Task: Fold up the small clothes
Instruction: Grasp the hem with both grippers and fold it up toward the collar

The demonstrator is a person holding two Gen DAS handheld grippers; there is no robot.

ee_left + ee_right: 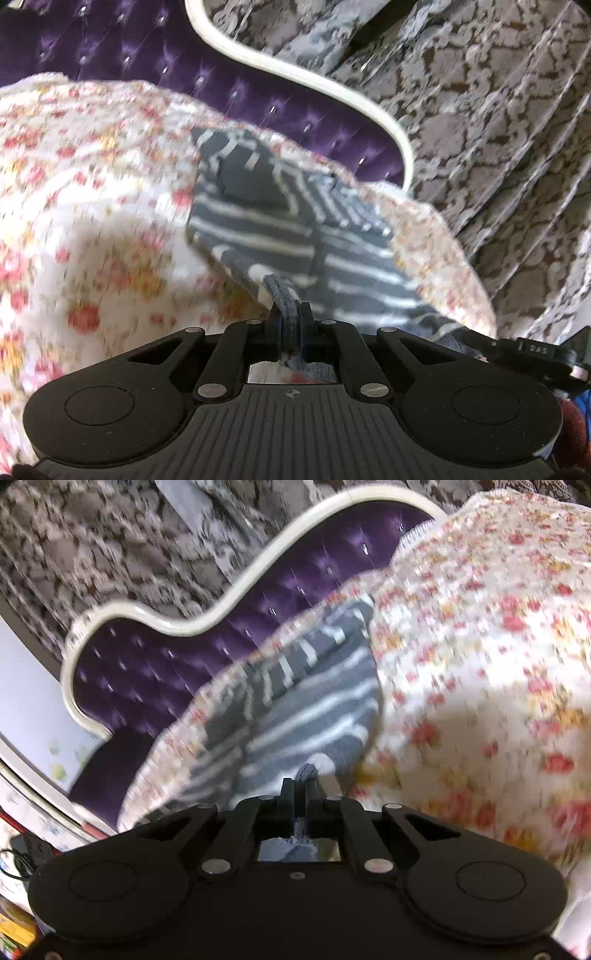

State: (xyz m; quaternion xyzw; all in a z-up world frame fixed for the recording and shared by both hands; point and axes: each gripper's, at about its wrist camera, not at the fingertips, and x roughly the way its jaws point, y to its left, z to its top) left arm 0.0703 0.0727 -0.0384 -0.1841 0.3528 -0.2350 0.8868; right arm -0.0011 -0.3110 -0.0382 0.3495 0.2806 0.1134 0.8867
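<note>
A small dark grey garment with white stripes (280, 229) lies on a floral bedspread (92, 192). My left gripper (290, 314) is shut on a pinched fold of the garment's near hem, and the cloth runs back between its fingers. In the right wrist view the same striped garment (310, 709) spreads ahead on the bedspread (480, 646). My right gripper (300, 786) is shut on another bit of its near edge, a grey tuft bunched between the fingers. The pictures are blurred by motion.
A purple tufted headboard (147, 66) with a white curved frame (295, 74) stands behind the bed, also seen as the headboard (155, 664) in the right wrist view. Grey patterned curtains (498, 129) hang beyond it. Part of another black device (543, 350) shows at the right edge.
</note>
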